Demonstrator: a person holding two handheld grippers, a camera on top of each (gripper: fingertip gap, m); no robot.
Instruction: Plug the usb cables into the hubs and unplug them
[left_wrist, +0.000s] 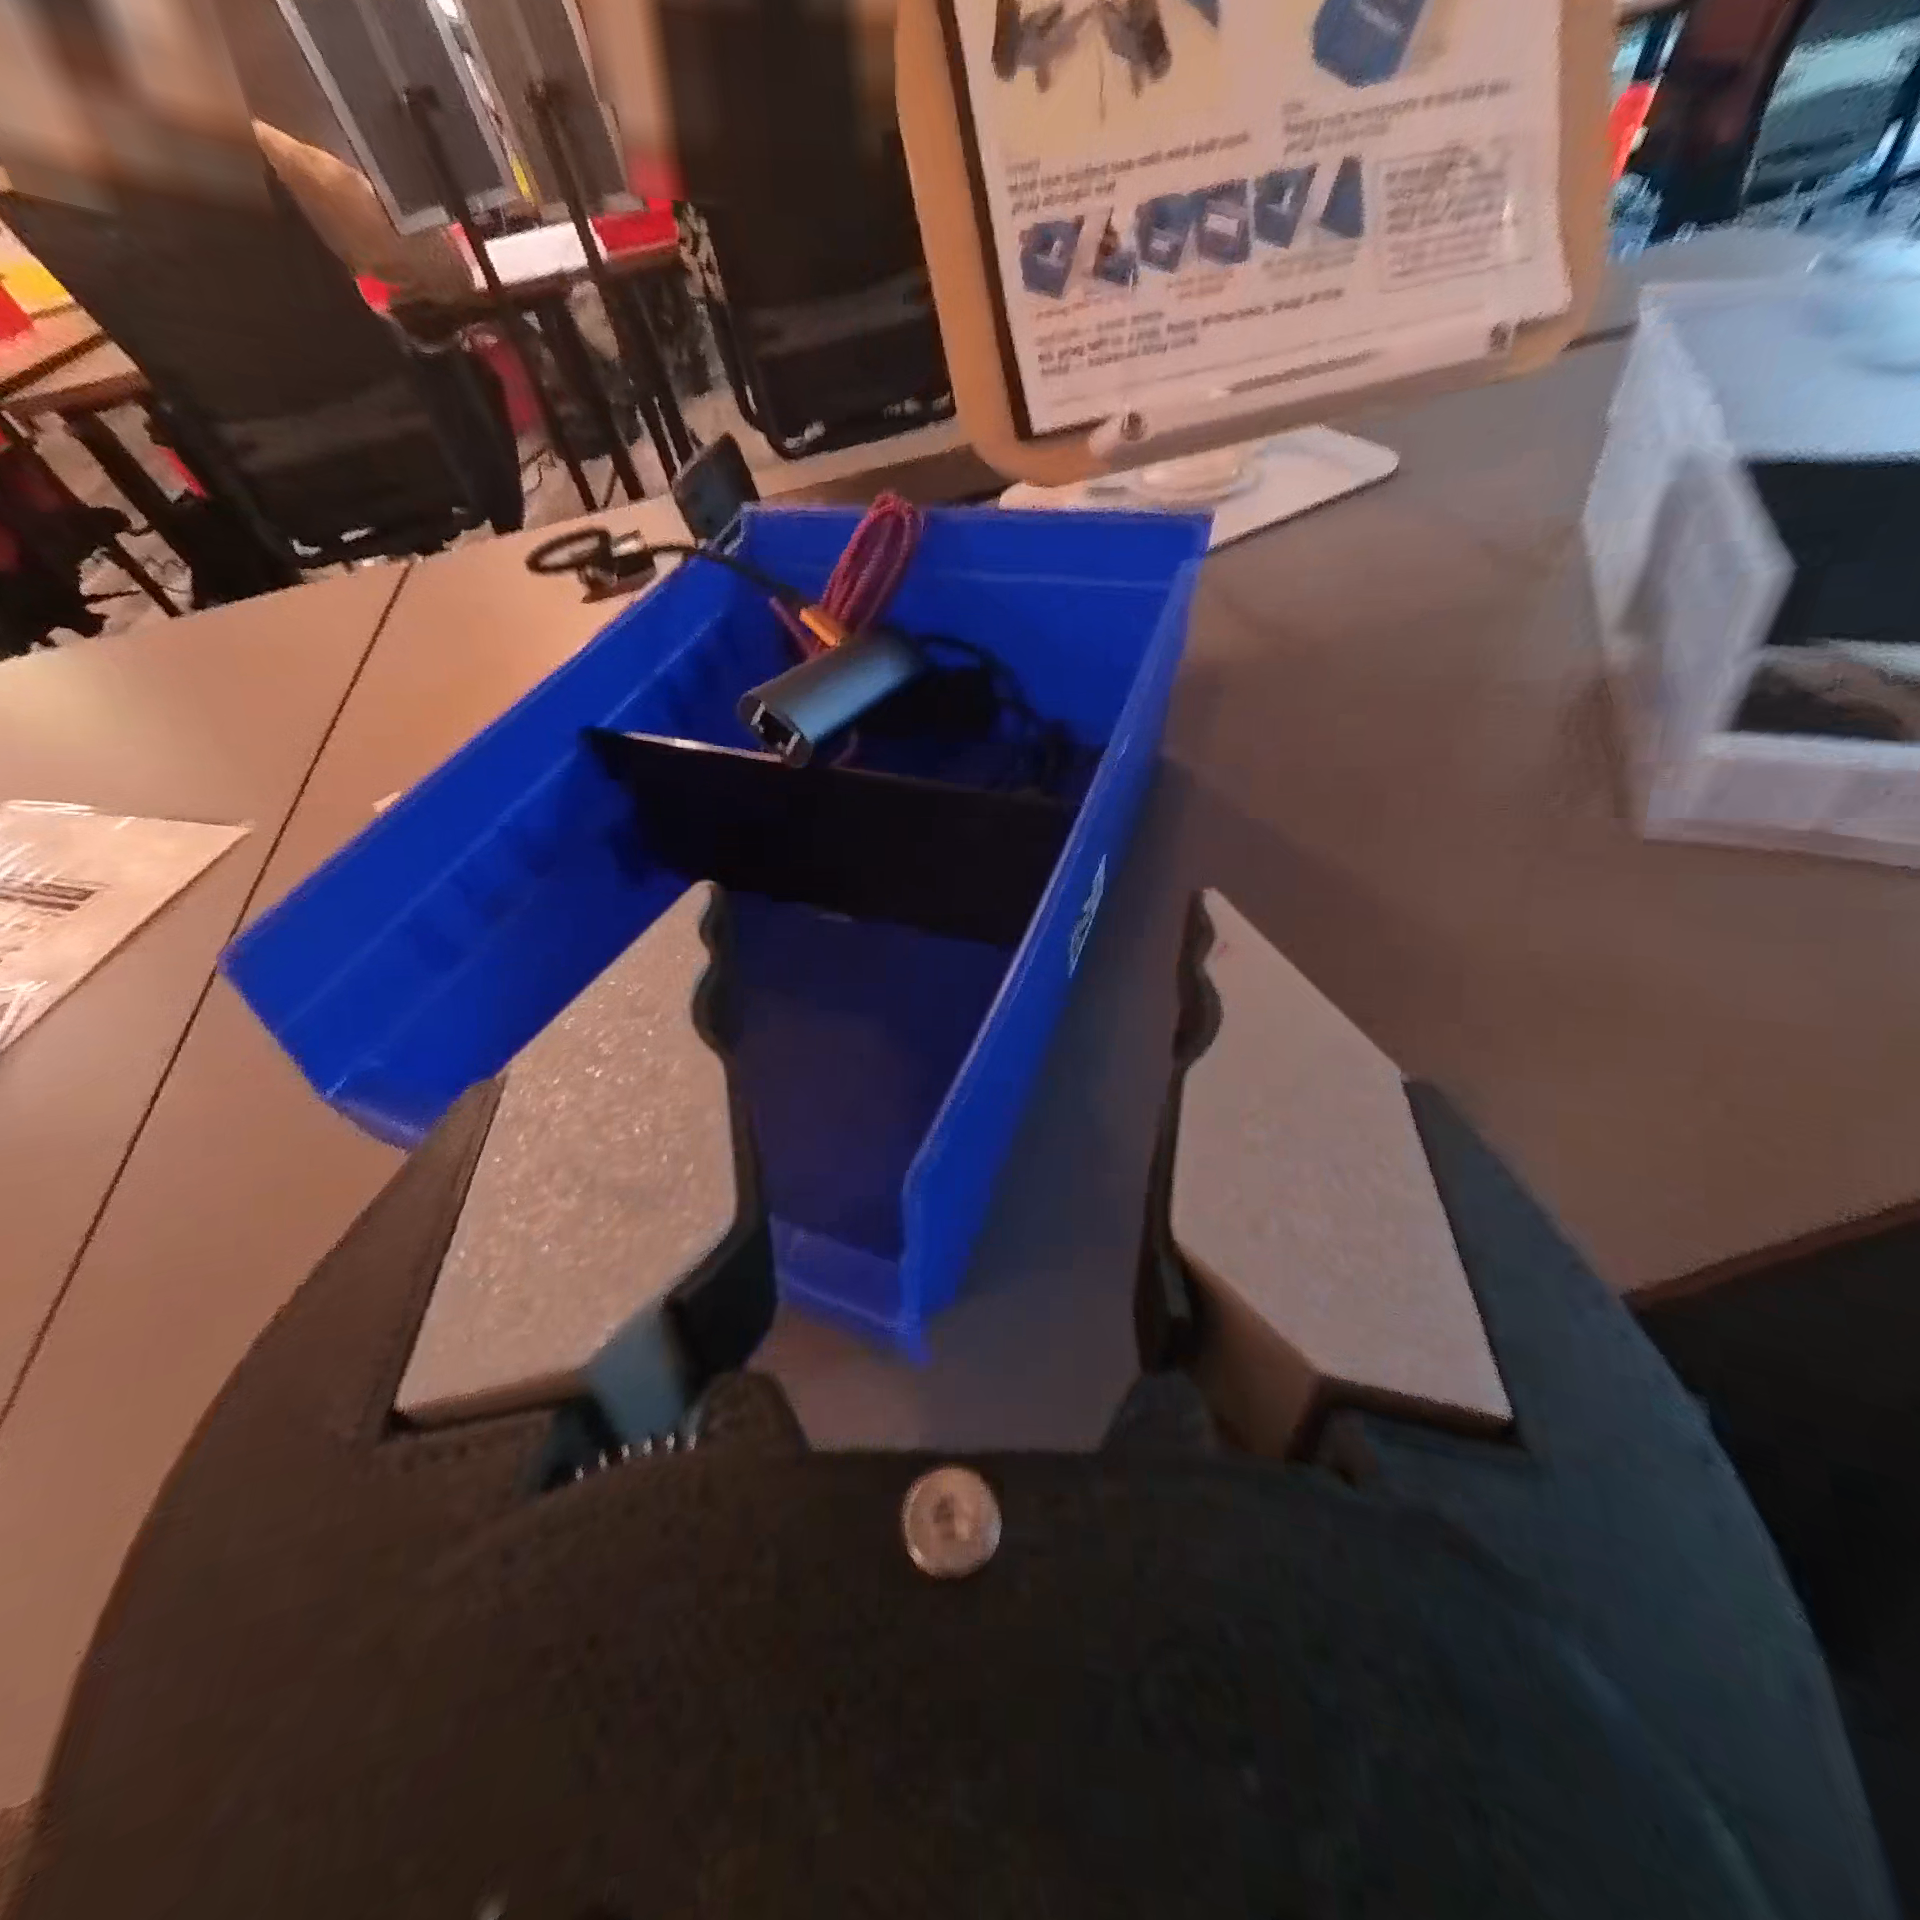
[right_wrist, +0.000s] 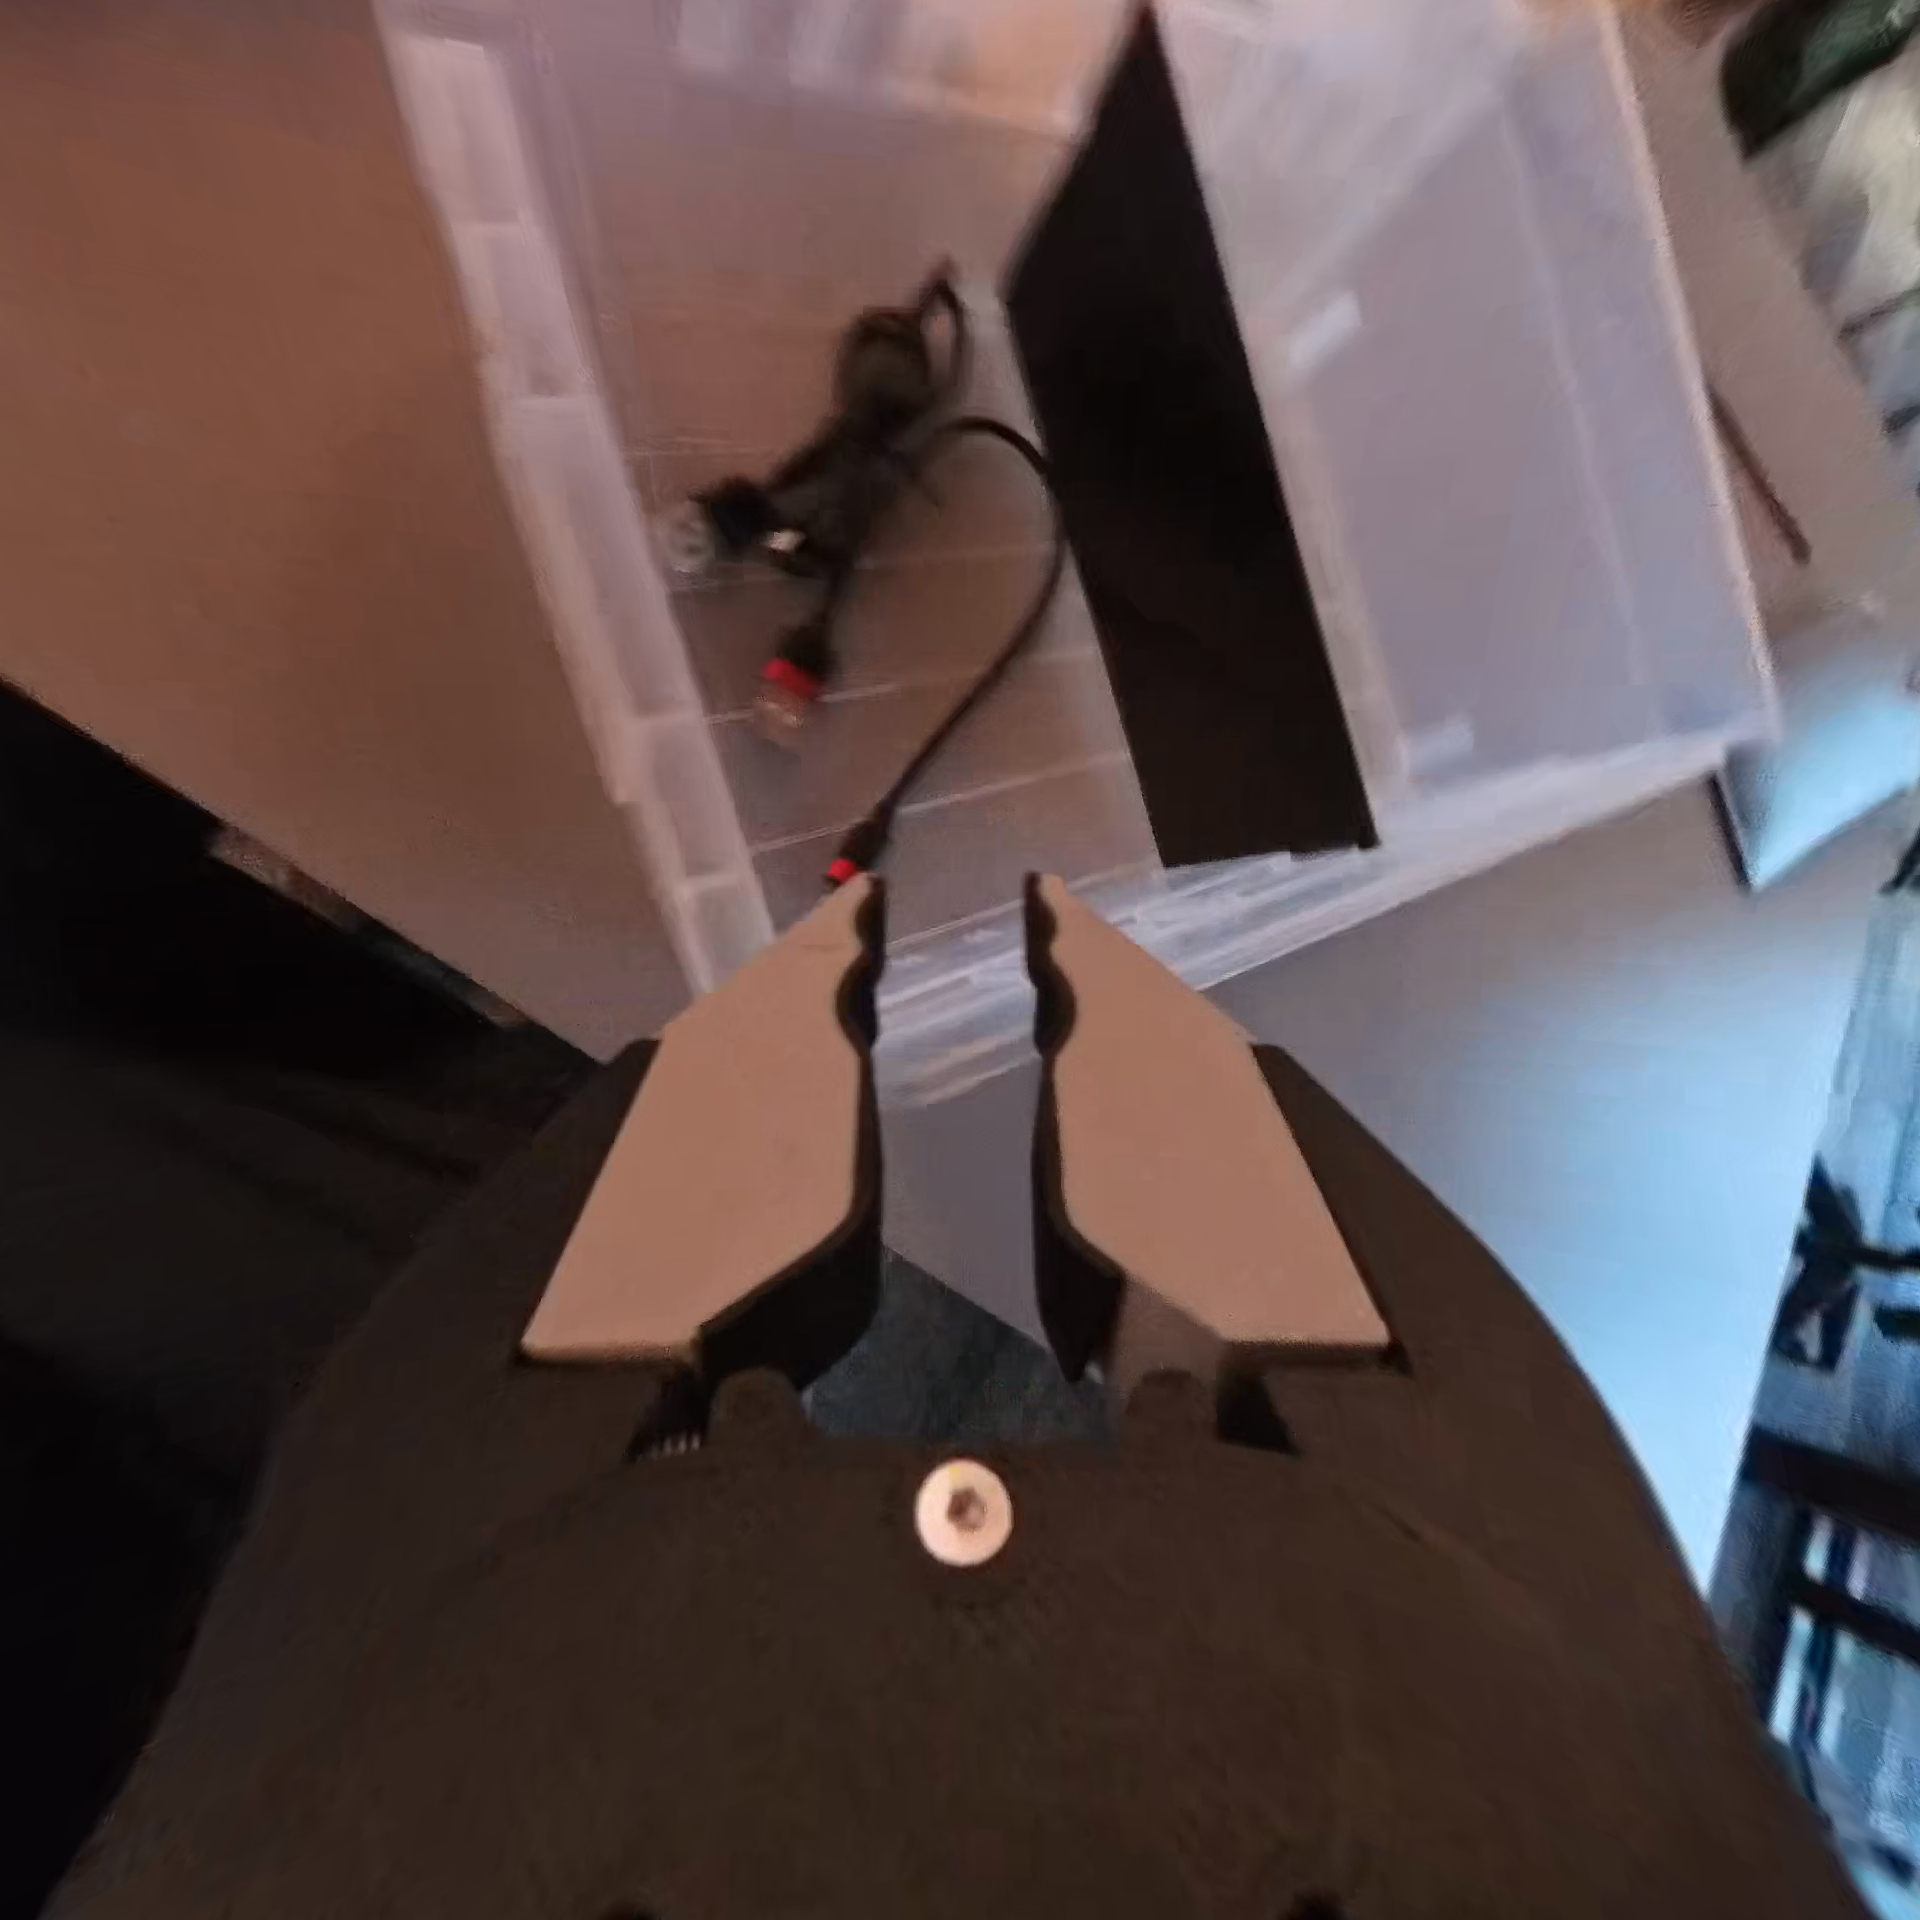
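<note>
So over on the left side of the desk (left_wrist: 1403, 727) there's a sheet of printed paper (left_wrist: 94, 894) in a shiny sleeve, lying flat near the edge. Next along is the blue bin (left_wrist: 468, 935), split by a black divider (left_wrist: 831, 831). The far compartment has a grey hub (left_wrist: 821, 701) propped up at an angle on a tangle of black cable, with a purple braided cable (left_wrist: 873, 566) coiled behind it. The near compartment looks bare. The left gripper (left_wrist: 951, 961) hangs over that near end, jaws spread wide with nothing between them.

Behind the bin stands a framed instruction sheet (left_wrist: 1247, 208) on a white base; the print is too blurred to make out. There's a small white mark on the bin's right wall, also unreadable. Further right sits a clear plastic bin (left_wrist: 1683, 582).

The right gripper (right_wrist: 954, 894) is just above the near rim of that clear bin (right_wrist: 582, 520), jaws partly open, gripping nothing. Inside lies a black USB cable (right_wrist: 997, 644) with red-banded plugs, one plug just beside the left fingertip; whether they touch I can't tell. A black divider (right_wrist: 1174, 540) stands to the right of it.

Desk is a plain brownish-grey top; dark office chairs and more desks in the room behind.
</note>
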